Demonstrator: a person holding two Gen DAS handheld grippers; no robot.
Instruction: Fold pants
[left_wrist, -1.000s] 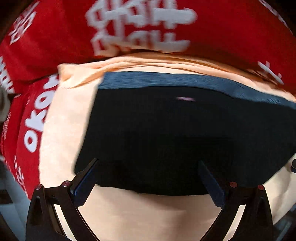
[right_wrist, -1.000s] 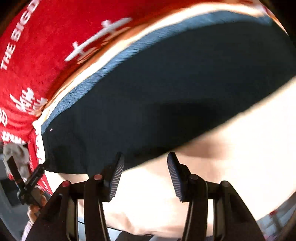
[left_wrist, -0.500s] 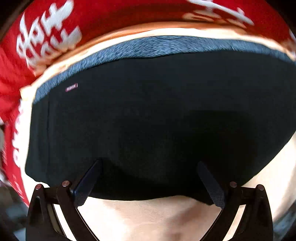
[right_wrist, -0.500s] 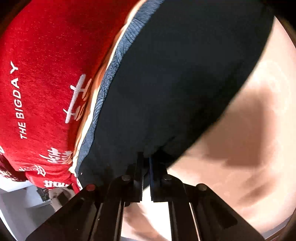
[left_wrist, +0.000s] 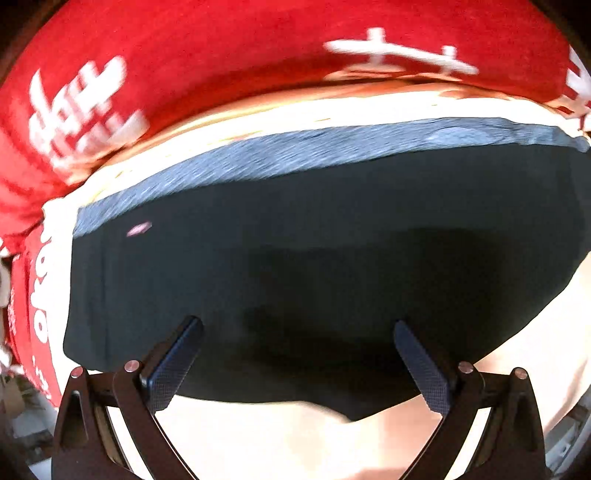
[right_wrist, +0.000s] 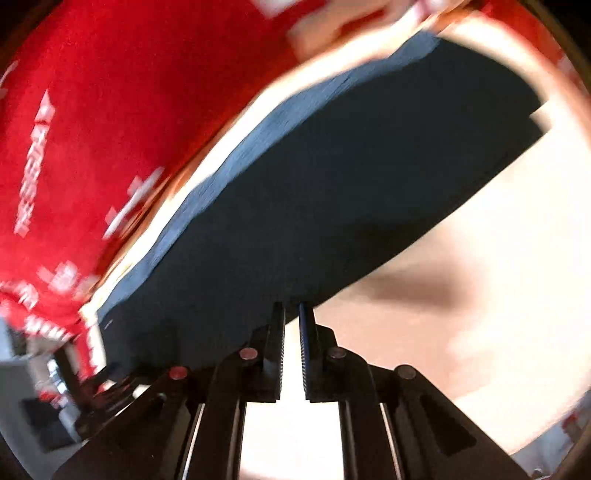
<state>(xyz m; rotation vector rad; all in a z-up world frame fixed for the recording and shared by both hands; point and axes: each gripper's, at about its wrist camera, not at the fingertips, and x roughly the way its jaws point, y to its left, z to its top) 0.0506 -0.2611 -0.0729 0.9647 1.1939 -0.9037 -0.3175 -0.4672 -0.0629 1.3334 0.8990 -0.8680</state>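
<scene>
Lying flat on a peach tabletop (left_wrist: 280, 439), black pants (left_wrist: 332, 258) fill the space ahead of the wide-spread left gripper (left_wrist: 295, 354); right gripper (right_wrist: 291, 314) pinches their near edge, red printed cloth (right_wrist: 110, 110) beyond.

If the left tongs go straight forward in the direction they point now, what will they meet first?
Most likely the dark pants. The left tongs are open, and the pants' near edge fills the view right ahead between the fingers. Whether they already touch the fabric is unclear. The red printed cloth lies farther behind.
</scene>
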